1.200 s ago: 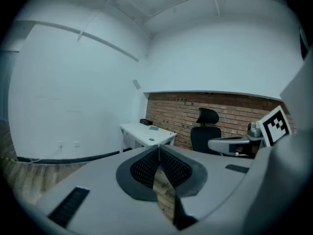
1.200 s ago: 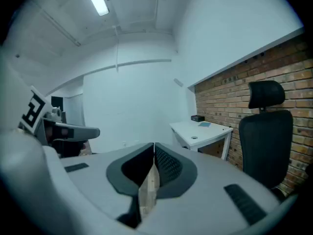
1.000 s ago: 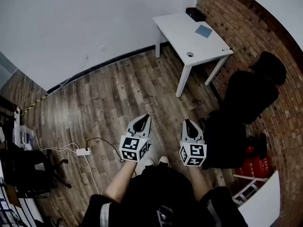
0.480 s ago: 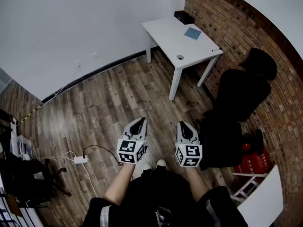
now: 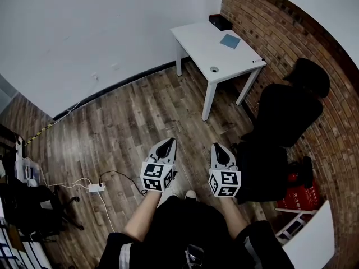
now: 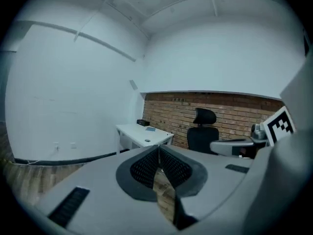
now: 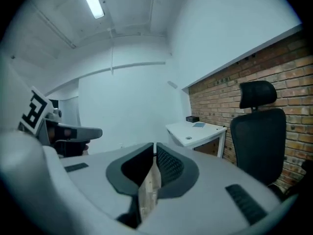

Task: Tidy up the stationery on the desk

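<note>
Head view: the left tool (image 5: 167, 144) and right tool (image 5: 220, 148) are held side by side at lower centre of the frame, above the wooden floor (image 5: 129, 122), each with its marker cube nearest the person.

Left tool state: the left gripper view shows the 2 ribbed pads of the left tool (image 6: 159, 148) pressed together at the tips, with nothing between them. Right tool state: the right gripper view shows the right tool (image 7: 154, 146) likewise closed tip to tip and empty.

The stationery lies on the white surface (image 5: 202, 41) at upper right of the head view, against the brick wall (image 5: 269, 27). Noted on it: a blue sheet (image 5: 229, 41) toward the far side, a black box (image 5: 220, 22) at the far corner, and a small round item (image 5: 214, 69) near the front edge. All 3 are well apart from both tools, with open floor between.

A black office chair (image 5: 291, 105) stands right of the surface, near the right tool. A white power strip (image 5: 96, 188) with its cable lies on the floor at lower left.

Both gripper views show the surface (image 6: 142, 131) (image 7: 195, 130) in the distance beyond the closed tips.
</note>
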The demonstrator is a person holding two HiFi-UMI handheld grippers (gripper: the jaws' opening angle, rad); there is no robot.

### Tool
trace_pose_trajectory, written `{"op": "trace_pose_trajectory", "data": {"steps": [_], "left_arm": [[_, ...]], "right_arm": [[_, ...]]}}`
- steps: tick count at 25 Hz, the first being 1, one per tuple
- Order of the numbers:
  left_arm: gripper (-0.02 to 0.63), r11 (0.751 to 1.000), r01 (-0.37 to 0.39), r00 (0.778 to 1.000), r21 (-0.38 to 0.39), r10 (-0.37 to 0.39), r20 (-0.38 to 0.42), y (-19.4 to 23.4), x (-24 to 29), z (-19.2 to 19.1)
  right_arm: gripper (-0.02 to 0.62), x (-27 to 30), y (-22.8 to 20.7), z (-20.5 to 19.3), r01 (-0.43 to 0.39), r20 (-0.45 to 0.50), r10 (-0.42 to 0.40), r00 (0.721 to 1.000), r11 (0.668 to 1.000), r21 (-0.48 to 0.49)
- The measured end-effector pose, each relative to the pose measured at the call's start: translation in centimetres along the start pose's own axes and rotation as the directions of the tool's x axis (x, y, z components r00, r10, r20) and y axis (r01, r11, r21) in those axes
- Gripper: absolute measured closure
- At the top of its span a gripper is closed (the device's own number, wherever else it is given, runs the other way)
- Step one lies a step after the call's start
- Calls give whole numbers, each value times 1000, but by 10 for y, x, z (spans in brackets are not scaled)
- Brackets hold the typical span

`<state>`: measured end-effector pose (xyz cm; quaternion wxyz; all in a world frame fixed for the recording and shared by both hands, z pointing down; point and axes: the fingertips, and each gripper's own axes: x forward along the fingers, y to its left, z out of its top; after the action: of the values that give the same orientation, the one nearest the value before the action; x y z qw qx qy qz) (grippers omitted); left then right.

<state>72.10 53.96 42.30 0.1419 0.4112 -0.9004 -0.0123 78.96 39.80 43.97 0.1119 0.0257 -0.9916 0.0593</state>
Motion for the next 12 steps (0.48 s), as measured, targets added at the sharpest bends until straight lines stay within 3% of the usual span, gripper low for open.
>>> {"op": "trace_pose_trajectory", "data": {"steps": [12], "left_arm": [[583, 1000, 13, 1000, 20, -13, -1, -14, 37, 12]], "right_arm": [[571, 18, -18, -4, -31, -18, 32, 999, 999, 16]]}}
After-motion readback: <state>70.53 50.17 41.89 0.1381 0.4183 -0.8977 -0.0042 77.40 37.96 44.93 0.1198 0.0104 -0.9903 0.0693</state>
